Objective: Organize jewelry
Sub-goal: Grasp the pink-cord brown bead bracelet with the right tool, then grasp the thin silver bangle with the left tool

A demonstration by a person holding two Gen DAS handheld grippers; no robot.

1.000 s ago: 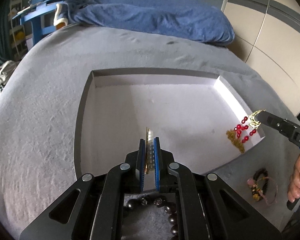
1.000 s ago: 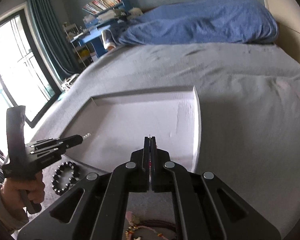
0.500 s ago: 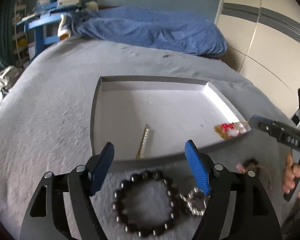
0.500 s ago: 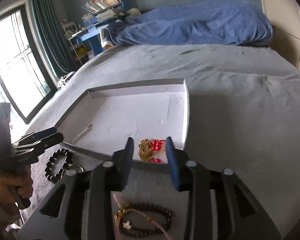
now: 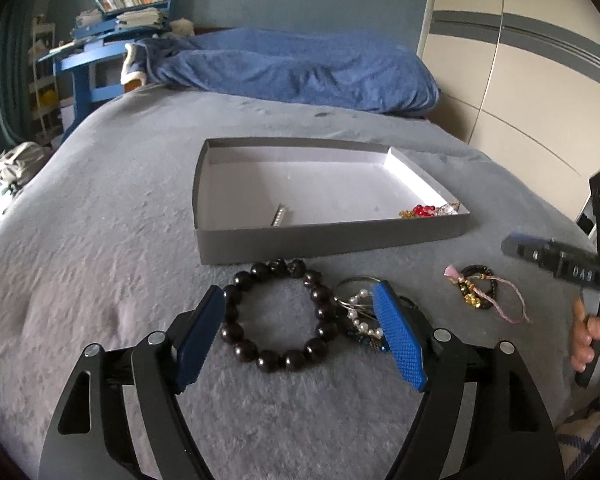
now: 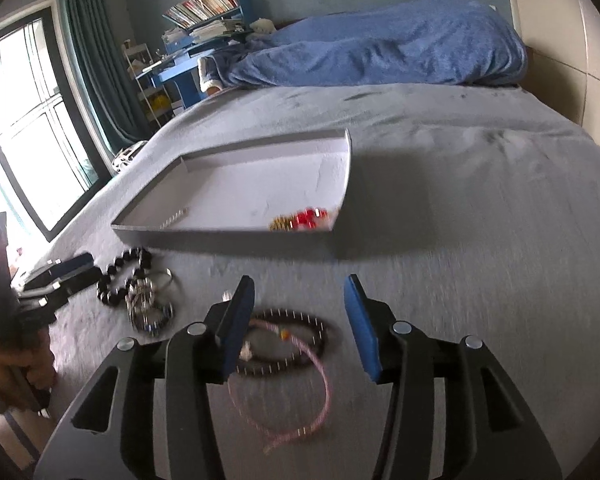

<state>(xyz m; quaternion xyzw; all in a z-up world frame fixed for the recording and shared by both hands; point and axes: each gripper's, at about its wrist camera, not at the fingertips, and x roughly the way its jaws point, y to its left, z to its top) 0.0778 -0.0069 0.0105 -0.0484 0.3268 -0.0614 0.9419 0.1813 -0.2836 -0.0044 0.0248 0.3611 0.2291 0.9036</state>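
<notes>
A shallow grey tray (image 5: 332, 236) (image 6: 220, 234) lies on the bed, holding a pearl strand (image 5: 279, 216) (image 6: 174, 218) and a red and gold piece (image 5: 420, 211) (image 6: 304, 218). My left gripper (image 5: 300, 328) is open over a dark bead bracelet (image 5: 276, 312) (image 6: 120, 268), with a pearl and wire bangle (image 5: 360, 312) (image 6: 148, 300) beside its right finger. My right gripper (image 6: 300, 320) is open above a dark bracelet with a pink cord (image 6: 288, 344) (image 5: 476, 288); that view is blurred.
The grey blanket (image 5: 100, 240) covers the bed. A blue duvet (image 5: 300, 72) (image 6: 380, 52) is heaped at the far end. A blue desk with books (image 5: 100, 60) and a window (image 6: 32, 140) are on the left, a padded wall (image 5: 520, 80) on the right.
Both grippers let go of their pieces in the tray, opened and drew back toward the near side. They now hover over the bracelets lying on the blanket.
</notes>
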